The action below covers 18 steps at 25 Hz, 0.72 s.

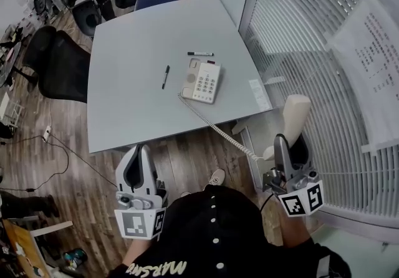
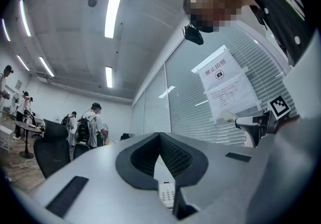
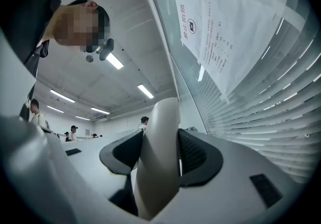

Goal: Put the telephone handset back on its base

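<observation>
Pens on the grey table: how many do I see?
2: one pen lies just beyond the telephone base, the second pen to its left. None seems hidden.

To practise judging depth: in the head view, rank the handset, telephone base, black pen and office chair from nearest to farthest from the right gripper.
1. Handset: held by the right gripper, jaws closed on it.
2. Telephone base: on the table, ahead-left.
3. Black pen: just left of the base.
4. Office chair: past the table's left edge.
</observation>
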Each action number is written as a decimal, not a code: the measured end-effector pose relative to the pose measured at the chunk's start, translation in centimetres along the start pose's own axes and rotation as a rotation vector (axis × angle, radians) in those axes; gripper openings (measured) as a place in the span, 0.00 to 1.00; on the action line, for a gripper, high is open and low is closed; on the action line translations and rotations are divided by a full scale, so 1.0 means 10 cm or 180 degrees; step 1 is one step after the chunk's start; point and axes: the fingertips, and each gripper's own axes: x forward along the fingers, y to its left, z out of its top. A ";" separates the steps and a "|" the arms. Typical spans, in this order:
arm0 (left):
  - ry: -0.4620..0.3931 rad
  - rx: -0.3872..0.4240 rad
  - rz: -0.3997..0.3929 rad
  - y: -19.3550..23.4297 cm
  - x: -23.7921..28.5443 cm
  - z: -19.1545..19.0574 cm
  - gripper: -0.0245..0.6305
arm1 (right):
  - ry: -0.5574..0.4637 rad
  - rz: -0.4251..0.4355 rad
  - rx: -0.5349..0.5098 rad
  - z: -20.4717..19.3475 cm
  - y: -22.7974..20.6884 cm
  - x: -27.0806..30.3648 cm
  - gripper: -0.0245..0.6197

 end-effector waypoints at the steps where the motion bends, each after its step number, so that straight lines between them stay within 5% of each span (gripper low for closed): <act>1: 0.0006 0.0004 0.0010 -0.01 0.04 -0.01 0.06 | 0.0008 0.0012 0.0012 -0.01 -0.04 0.04 0.40; 18: 0.0047 -0.0025 0.0211 -0.10 0.39 -0.26 0.06 | 0.0102 0.0253 0.0110 -0.15 -0.39 0.47 0.40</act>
